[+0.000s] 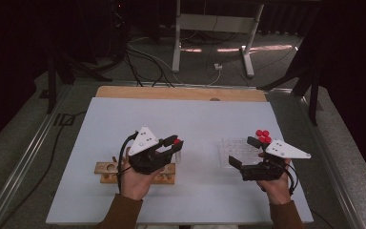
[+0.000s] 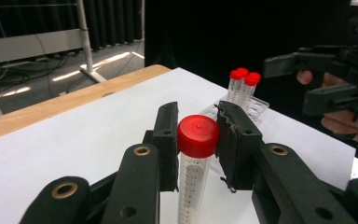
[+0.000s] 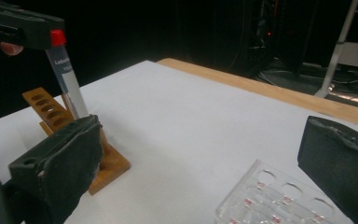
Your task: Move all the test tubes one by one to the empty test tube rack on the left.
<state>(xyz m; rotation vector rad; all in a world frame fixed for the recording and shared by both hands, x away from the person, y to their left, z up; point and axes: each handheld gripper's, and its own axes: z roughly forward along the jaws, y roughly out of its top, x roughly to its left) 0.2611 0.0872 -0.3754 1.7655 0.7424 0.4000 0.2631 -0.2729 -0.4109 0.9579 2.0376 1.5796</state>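
We count four red-capped tubes in all: one tube [image 2: 193, 163] clamped between the jaws of the left gripper [image 1: 171, 144], and three tubes [image 2: 242, 84] standing together in the clear rack [image 1: 233, 155]. We count two racks: that clear rack and one wooden rack [image 1: 106, 172]. We count two grippers, the left and the right gripper [image 1: 243, 152], one per hand, so two hands. In the right gripper view we make out four open holes along the wooden rack's top.
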